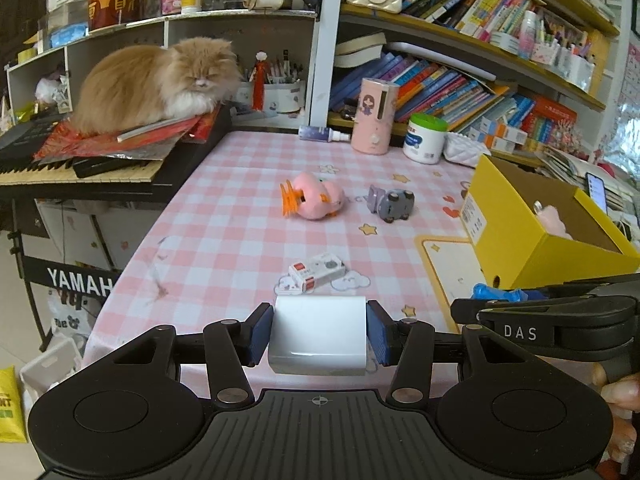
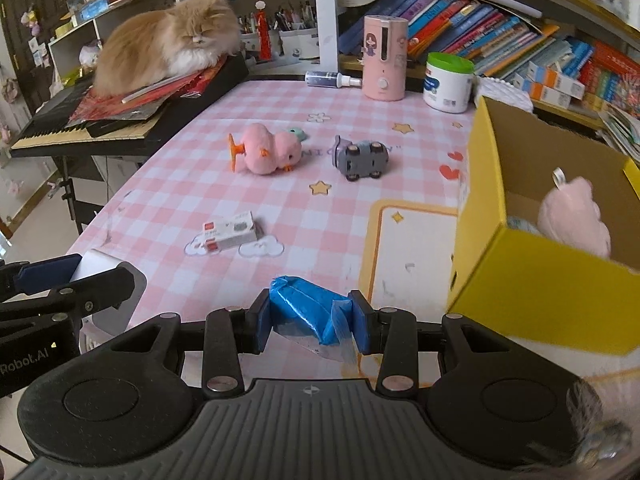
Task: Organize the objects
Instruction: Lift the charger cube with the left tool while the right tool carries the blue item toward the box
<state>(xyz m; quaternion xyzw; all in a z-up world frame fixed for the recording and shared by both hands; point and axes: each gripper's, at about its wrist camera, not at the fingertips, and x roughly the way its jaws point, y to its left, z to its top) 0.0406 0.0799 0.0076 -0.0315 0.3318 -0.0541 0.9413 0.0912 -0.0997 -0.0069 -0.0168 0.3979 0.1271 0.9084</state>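
- Far left, an orange cat (image 1: 160,80) lies on red papers on top of a keyboard (image 1: 80,168), beside the pink checked table (image 1: 224,220).
- My left gripper (image 1: 320,334) is clamped on a white box (image 1: 318,336), its blue pads pressed to both sides, held above the table's near edge.
- Ahead on the cloth lies a small white and red carton (image 1: 318,271); farther back a pink plush chick (image 1: 314,198) on its side, and just to its right a grey toy car (image 1: 392,202), tipped over with wheels showing.
- My right gripper (image 2: 312,318) is clamped on a blue wrapped packet (image 2: 304,308), near the table's front edge.
- At the right stands an open yellow box (image 2: 532,284) with a pink plush (image 2: 576,216) inside.
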